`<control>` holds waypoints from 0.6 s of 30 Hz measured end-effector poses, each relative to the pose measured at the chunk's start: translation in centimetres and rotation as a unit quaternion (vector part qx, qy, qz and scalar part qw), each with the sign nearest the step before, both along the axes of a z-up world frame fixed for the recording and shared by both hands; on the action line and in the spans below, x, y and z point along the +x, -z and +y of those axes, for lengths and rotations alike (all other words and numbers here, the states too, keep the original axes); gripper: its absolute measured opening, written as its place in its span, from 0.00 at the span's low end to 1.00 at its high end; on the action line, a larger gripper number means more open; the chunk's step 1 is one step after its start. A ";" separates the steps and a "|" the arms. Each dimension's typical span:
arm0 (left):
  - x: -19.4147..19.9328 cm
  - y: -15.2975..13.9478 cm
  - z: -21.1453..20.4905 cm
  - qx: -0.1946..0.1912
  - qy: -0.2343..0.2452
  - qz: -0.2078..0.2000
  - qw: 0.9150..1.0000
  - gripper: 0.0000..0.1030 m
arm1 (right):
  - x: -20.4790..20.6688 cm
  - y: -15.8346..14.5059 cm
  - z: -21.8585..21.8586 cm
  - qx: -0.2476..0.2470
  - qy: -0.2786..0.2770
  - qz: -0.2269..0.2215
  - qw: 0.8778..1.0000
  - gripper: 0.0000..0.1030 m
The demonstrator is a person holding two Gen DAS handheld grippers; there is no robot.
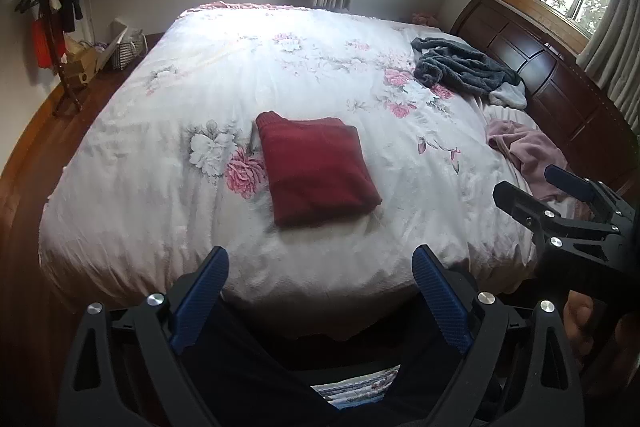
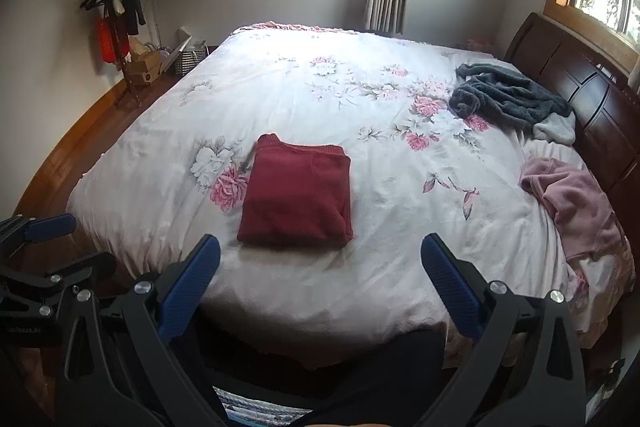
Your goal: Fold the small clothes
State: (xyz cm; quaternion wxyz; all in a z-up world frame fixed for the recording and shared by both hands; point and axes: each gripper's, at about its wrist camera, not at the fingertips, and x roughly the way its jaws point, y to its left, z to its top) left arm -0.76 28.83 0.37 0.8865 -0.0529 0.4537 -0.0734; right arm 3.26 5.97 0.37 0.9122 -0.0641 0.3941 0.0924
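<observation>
A dark red garment (image 1: 316, 169) (image 2: 298, 201) lies folded into a neat rectangle in the middle of the floral bedspread (image 1: 280, 75) (image 2: 320, 99). My left gripper (image 1: 320, 259) is held back at the near edge of the bed, open, nothing between its blue pads. My right gripper (image 2: 320, 247) is also open and empty, just short of the red garment's near edge. In the left wrist view the right gripper (image 1: 532, 183) shows at the right side. The left gripper (image 2: 60, 239) shows at the lower left of the right wrist view. Both are apart from the garment.
A grey fleece garment (image 1: 460, 69) (image 2: 508, 99) and a pink one (image 1: 524, 151) (image 2: 572, 203) lie crumpled by the dark wooden headboard (image 1: 560, 79) (image 2: 592, 91) on the right. A coat stand (image 1: 52, 27) (image 2: 116, 15) and boxes (image 1: 80, 63) stand on the floor at the far left.
</observation>
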 end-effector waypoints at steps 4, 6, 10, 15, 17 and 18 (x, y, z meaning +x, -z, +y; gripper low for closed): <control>0.1 -0.4 0.1 0.000 0.002 -0.003 1.000 0.91 | 0.1 -0.3 0.2 -0.003 -0.001 -0.003 1.000 0.97; 0.1 -0.4 0.0 0.001 0.004 -0.004 1.000 0.91 | 0.1 -0.3 0.1 -0.003 0.000 -0.003 1.000 0.97; 0.1 -0.5 0.0 0.003 0.006 -0.003 1.000 0.91 | 0.1 -0.6 0.1 -0.002 0.002 -0.006 1.000 0.97; 0.2 -0.6 -0.1 0.004 0.011 -0.003 1.000 0.91 | -0.1 -0.7 0.1 -0.002 0.004 -0.007 1.000 0.97; 0.2 -0.8 -0.2 0.005 0.013 -0.004 1.000 0.91 | 0.0 -0.7 0.0 -0.003 0.003 -0.008 1.000 0.97; 0.2 -0.9 -0.2 0.005 0.014 -0.005 1.000 0.91 | -0.1 -0.7 0.0 -0.002 0.004 -0.008 1.000 0.97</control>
